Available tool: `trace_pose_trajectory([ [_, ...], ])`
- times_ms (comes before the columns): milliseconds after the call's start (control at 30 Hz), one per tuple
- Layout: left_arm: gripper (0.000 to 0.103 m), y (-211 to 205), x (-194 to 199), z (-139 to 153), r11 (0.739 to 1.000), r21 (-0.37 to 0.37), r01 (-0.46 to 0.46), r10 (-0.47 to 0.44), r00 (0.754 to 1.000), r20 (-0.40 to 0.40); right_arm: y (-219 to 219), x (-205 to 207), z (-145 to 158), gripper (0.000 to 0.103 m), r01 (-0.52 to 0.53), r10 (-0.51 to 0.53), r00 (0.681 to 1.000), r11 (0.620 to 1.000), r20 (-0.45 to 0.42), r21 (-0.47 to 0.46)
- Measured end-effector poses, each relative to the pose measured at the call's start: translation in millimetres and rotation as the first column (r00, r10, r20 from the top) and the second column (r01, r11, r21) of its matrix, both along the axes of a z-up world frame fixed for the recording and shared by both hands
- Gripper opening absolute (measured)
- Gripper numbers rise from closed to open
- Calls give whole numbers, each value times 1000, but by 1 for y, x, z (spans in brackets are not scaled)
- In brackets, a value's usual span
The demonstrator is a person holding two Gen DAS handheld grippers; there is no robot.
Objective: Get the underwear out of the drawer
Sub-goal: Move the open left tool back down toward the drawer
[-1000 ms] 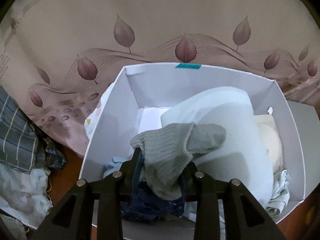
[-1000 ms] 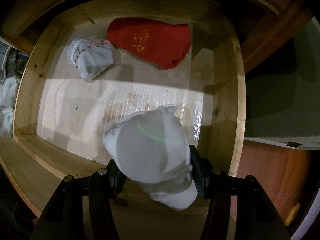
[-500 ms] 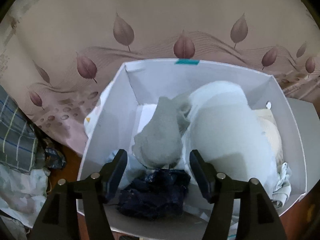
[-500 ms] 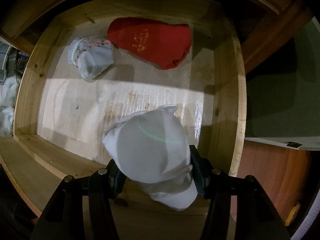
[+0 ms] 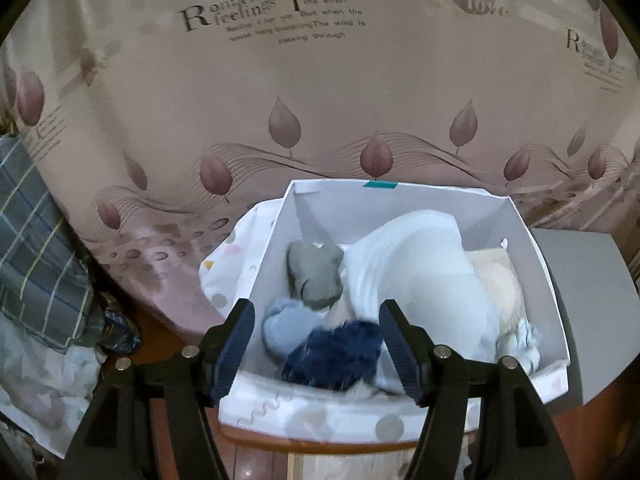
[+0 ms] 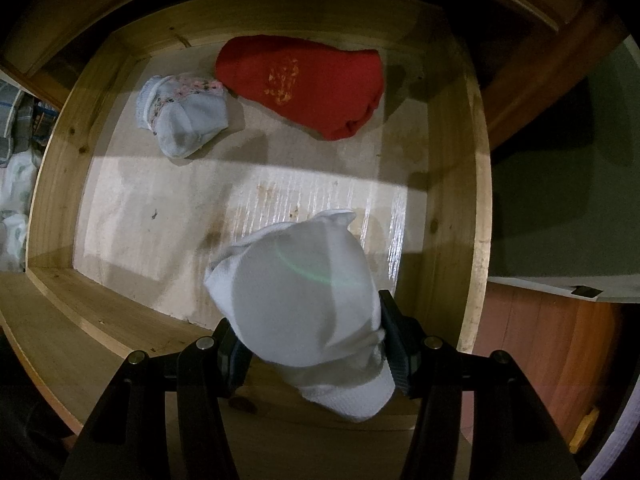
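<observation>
The left tool (image 5: 316, 340) has just let go: its jaws have opened, nothing is between them now, and the grey sock (image 5: 316, 280) it carried a second ago lies in the white box (image 5: 536, 264) at centre frame, above the dark blue garment (image 5: 336, 356). The right tool (image 6: 310, 344) stays clamped on a white bundle (image 6: 296, 300) over the wooden drawer (image 6: 478, 200), where a red garment (image 6: 304, 84) and a pale sock bundle (image 6: 184, 120) remain at upper centre.

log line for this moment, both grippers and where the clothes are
left gripper: jaws open, empty, over white box | grey bundle: in box | right gripper: shut on white bundle over drawer
</observation>
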State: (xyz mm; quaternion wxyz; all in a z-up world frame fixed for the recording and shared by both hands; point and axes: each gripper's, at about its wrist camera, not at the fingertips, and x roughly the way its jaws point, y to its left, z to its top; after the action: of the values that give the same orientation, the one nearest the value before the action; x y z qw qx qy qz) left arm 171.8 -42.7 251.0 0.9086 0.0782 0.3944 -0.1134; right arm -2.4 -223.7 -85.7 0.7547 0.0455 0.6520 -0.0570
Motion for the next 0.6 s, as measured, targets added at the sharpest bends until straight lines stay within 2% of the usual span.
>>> trace_pose_trajectory([
  [167,66,23,-39,-9,1000,-4,-18,18,1000,25,2,0,0,53,-1,1,1000,1000,0,-2],
  [300,66,40,-67,-34,999,-11,-44,45,999,26,3,2,1,53,-1,1,1000,1000,0,-6],
  [600,66,62,-92,-126,987,-6,-164,163,985,-52,0,5,1,53,0,0,1000,1000,-4,-3],
])
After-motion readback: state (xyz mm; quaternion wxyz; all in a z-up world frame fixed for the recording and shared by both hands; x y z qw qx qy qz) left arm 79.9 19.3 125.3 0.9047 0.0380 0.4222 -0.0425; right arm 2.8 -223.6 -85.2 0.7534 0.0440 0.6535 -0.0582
